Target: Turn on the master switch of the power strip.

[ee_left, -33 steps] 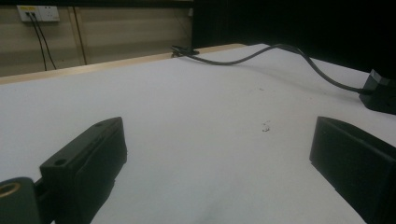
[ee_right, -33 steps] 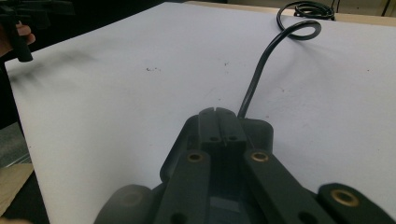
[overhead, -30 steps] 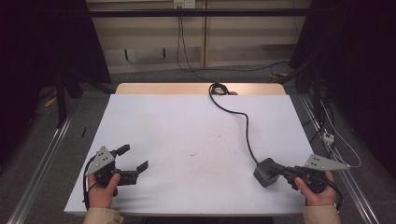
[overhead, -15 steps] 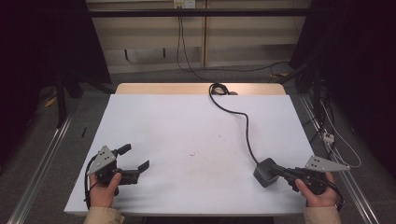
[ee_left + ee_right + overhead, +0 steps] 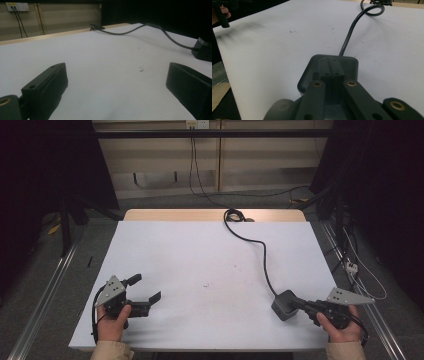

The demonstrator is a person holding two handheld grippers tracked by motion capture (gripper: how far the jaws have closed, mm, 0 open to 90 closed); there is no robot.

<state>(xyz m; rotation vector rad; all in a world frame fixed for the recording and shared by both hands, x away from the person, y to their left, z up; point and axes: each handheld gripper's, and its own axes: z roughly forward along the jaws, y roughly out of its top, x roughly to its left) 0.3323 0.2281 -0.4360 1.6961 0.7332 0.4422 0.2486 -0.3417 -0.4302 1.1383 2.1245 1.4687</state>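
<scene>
A dark square adapter block [image 5: 282, 305] lies near the table's front right, and its black cable [image 5: 260, 251] runs back to a coil at the far edge. My right gripper [image 5: 296, 304] is shut, with its tips pressed together over the top of the block [image 5: 349, 64]. In the right gripper view the two jaws lie side by side with no gap and nothing between them. My left gripper [image 5: 146, 287] is open near the front left, low over the bare white tabletop [image 5: 200, 250]. From the left gripper view, its jaws stand wide apart and the block [image 5: 203, 48] sits far off to the right.
The cable's coil [image 5: 233, 215] rests on a strip of wood at the table's far edge. Wall sockets [image 5: 196, 124] with hanging leads sit behind the table. Metal rails [image 5: 45, 285] run along the floor on both sides. A small speck [image 5: 141, 68] marks the tabletop.
My left gripper has shifted and turned slightly, still open. The right gripper and the block have stayed where they were.
</scene>
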